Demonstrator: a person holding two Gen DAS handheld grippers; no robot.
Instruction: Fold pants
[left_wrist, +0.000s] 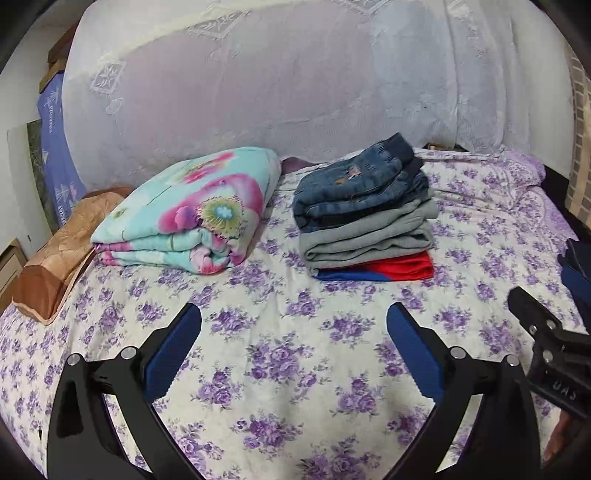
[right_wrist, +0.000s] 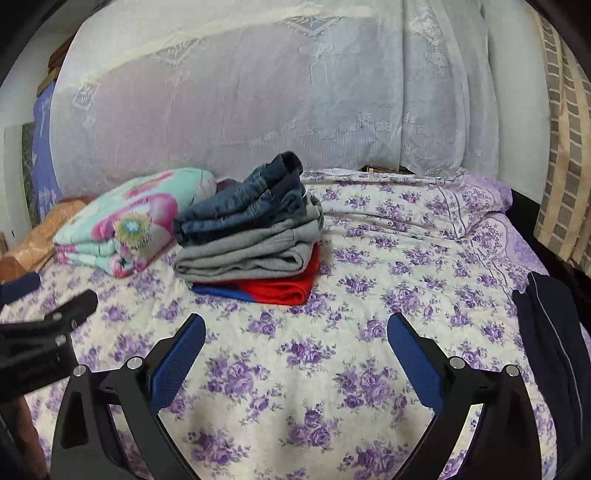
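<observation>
A stack of folded clothes sits on the bed: blue jeans (left_wrist: 364, 184) (right_wrist: 251, 206) on top, grey pants (left_wrist: 369, 236) (right_wrist: 251, 251) under them, a red and blue garment (left_wrist: 391, 267) (right_wrist: 280, 288) at the bottom. Dark navy pants (right_wrist: 554, 350) (left_wrist: 576, 269) lie unfolded at the bed's right edge. My left gripper (left_wrist: 293, 325) hovers open over bare bedsheet in front of the stack. My right gripper (right_wrist: 295, 332) is open too, with nothing between its fingers, right of the left one. Each shows at the edge of the other's view.
The bed (left_wrist: 295, 369) has a purple-flowered sheet. A folded turquoise and pink blanket (left_wrist: 192, 210) (right_wrist: 129, 218) lies left of the stack, a brown pillow (left_wrist: 55, 266) beyond it. A white lace curtain (left_wrist: 277, 92) hangs behind. A checked cloth (right_wrist: 561, 184) hangs at right.
</observation>
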